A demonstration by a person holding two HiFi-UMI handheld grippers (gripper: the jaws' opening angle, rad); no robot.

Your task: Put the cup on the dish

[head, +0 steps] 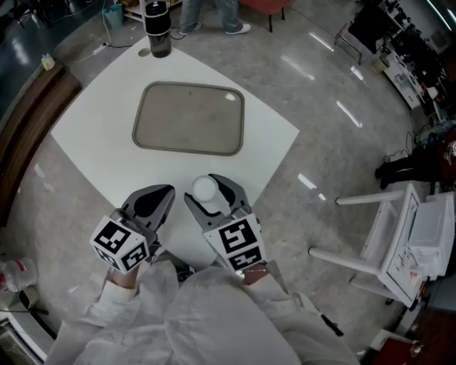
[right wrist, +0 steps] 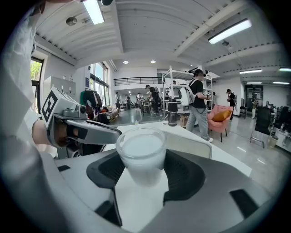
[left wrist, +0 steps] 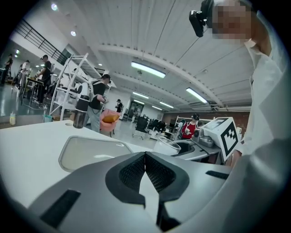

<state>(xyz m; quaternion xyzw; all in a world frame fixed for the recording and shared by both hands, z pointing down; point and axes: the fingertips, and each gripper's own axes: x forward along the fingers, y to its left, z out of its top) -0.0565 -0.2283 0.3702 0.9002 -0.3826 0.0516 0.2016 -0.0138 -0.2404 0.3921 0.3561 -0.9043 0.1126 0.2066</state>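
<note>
A white cup (head: 205,188) stands between the jaws of my right gripper (head: 209,191), which is shut on it above the near corner of the white table (head: 92,135). In the right gripper view the cup (right wrist: 141,152) fills the gap of the right gripper (right wrist: 142,163), pressed by both pads. The dish is a flat grey-beige tray (head: 189,117) in the middle of the table, beyond both grippers and bare. My left gripper (head: 157,198) hangs just left of the right one, shut with nothing in it; its tips meet (left wrist: 145,157). The tray (left wrist: 86,152) lies ahead of it.
A black bottle (head: 157,28) stands at the table's far corner. To the right, off the table, is a white chair frame (head: 399,242). A person's legs (head: 210,14) are past the far edge. The table's near-right edge runs close under the right gripper.
</note>
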